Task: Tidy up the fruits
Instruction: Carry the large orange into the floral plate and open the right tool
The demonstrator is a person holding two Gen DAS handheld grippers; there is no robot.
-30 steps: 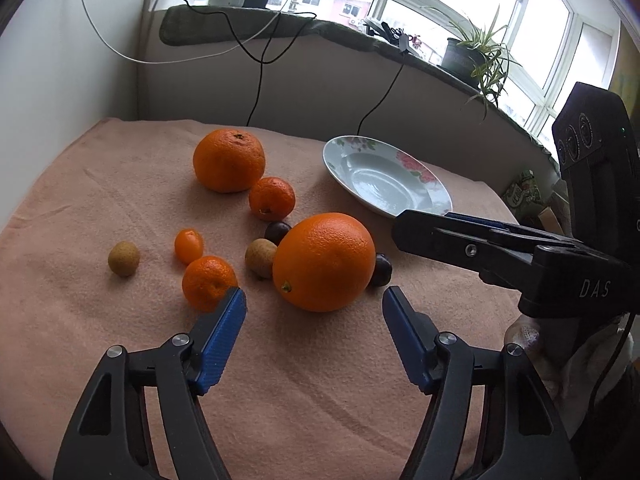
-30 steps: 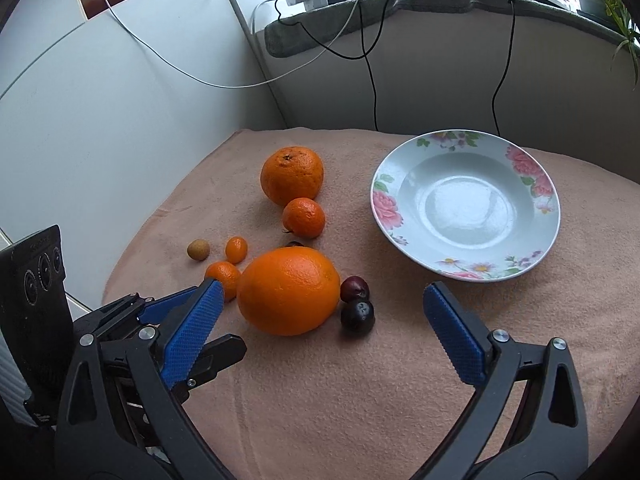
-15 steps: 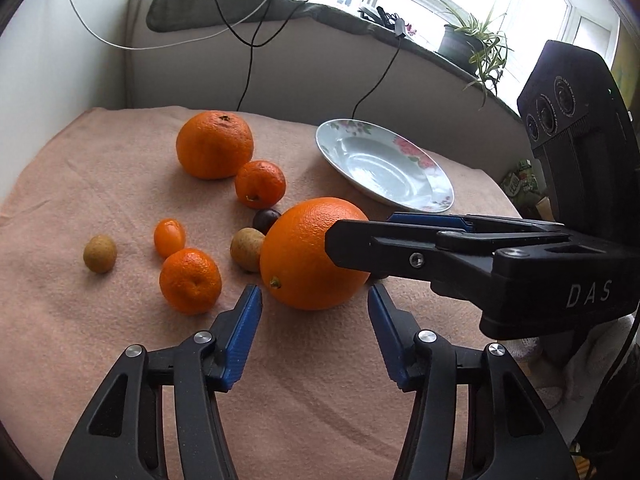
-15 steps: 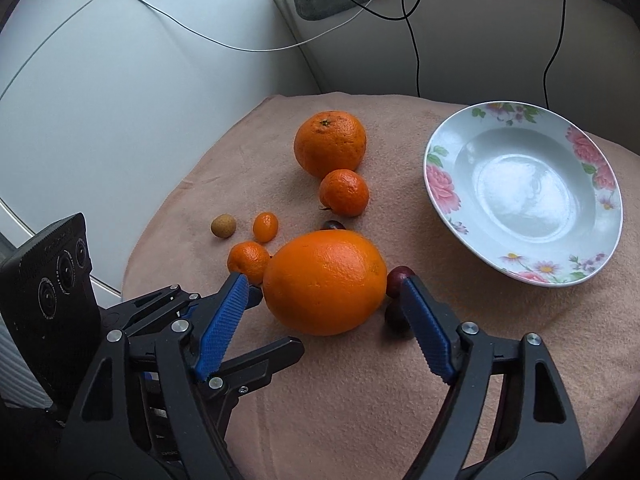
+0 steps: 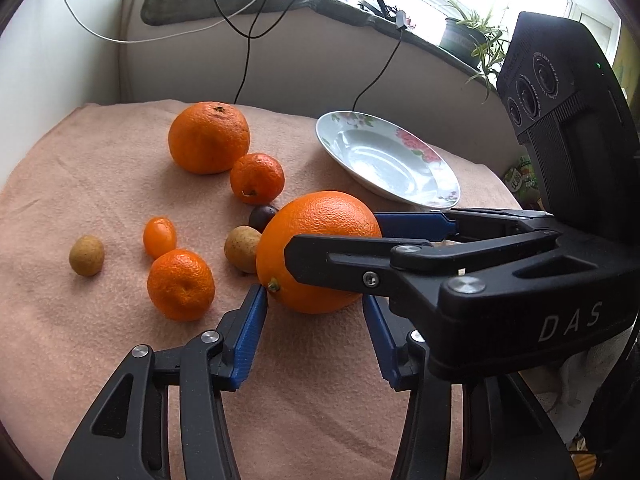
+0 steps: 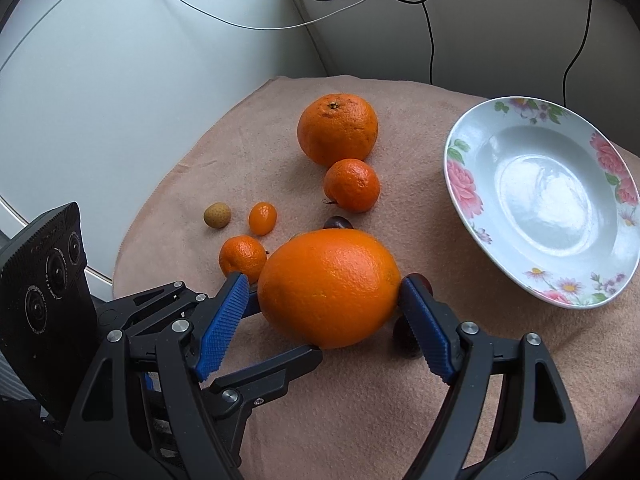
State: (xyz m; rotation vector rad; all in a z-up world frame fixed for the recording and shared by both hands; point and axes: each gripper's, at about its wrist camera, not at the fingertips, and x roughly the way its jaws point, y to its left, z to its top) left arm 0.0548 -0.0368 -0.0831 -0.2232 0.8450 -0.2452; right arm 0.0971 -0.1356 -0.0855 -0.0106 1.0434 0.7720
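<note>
Orange-skinned large orange (image 6: 328, 286), dimpled (glossy), oval

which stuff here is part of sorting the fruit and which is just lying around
Job: big orange between the right gripper pads; rough orange; two mandarins; kumquat; floral plate; left gripper.
Lying about: cables; potted plant.

You can read one marking only: the white letters "DAS" on the black body of the right gripper (image 5: 334, 248), at the right of the left wrist view. Small print on the camera housings is too blurred to read.
</note>
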